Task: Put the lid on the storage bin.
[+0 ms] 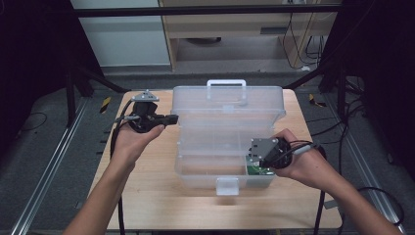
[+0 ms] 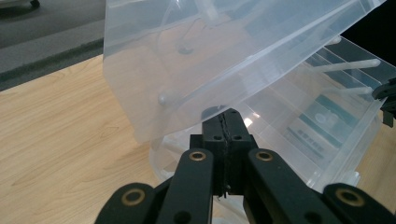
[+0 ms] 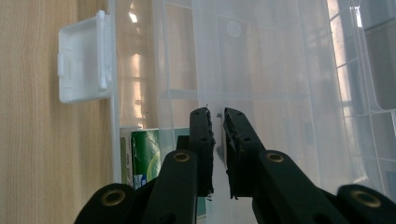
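A clear plastic toolbox [image 1: 195,174] stands open on the wooden table, its lid [image 1: 227,100] tipped back with a white handle [image 1: 226,83] on top. My left gripper [image 1: 172,119] is shut with nothing in it, and its tips [image 2: 227,122] sit at the lid's lower left corner [image 2: 154,126]. At the box's front right corner, my right gripper [image 1: 250,159] points down into the box. Its jaws [image 3: 215,116] are closed on a thin clear inner wall [image 3: 210,56], apparently the tray's. A green pack [image 3: 147,156] lies in the box beneath them.
The white latch [image 1: 227,186] hangs at the box's front wall, also seen beside the right gripper [image 3: 84,58]. Bare table [image 1: 147,196] lies left and in front of the box. Cables trail from both grippers off the table's near edge.
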Demonstrator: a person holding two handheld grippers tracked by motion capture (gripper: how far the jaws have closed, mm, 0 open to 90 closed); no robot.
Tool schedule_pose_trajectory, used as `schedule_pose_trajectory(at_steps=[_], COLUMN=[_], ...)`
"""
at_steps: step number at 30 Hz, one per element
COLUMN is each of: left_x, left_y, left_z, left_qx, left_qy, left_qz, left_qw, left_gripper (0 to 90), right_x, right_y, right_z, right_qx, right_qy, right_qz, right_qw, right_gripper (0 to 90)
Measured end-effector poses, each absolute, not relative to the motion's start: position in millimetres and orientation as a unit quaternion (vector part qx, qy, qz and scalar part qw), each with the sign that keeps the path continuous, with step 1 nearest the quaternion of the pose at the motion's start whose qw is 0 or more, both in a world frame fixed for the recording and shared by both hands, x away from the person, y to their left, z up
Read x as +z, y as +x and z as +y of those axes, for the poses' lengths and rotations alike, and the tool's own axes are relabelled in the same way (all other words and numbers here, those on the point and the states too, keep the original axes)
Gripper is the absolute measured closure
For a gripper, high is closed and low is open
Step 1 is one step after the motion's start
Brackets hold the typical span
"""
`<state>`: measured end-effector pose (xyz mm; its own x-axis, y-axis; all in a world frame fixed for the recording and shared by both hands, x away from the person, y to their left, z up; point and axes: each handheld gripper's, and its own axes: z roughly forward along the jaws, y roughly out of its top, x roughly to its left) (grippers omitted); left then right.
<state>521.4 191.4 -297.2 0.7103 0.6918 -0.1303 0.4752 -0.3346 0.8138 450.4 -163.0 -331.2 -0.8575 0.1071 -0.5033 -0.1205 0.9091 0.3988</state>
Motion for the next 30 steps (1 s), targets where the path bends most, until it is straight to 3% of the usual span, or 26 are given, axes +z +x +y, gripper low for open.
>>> schedule_pose_trajectory(at_steps=[13, 30], left_x=[-301, -316], left_y=[515, 496], left_z=[193, 194], left_qx=[0.117, 0.116], left_qy=[0.808, 0.811], left_qz=[0.359, 0.344], left_qw=[0.452, 0.459], left_gripper=[89.7, 89.7], right_x=[-334, -333], right_y=[449, 432], right_z=[-165, -182], right_qx=[0.221, 0.308], right_qy=[0.005, 0.106], right_qz=[0.94, 0.912], right_qw=[0.26, 0.251], right_gripper=[81.0, 44.6])
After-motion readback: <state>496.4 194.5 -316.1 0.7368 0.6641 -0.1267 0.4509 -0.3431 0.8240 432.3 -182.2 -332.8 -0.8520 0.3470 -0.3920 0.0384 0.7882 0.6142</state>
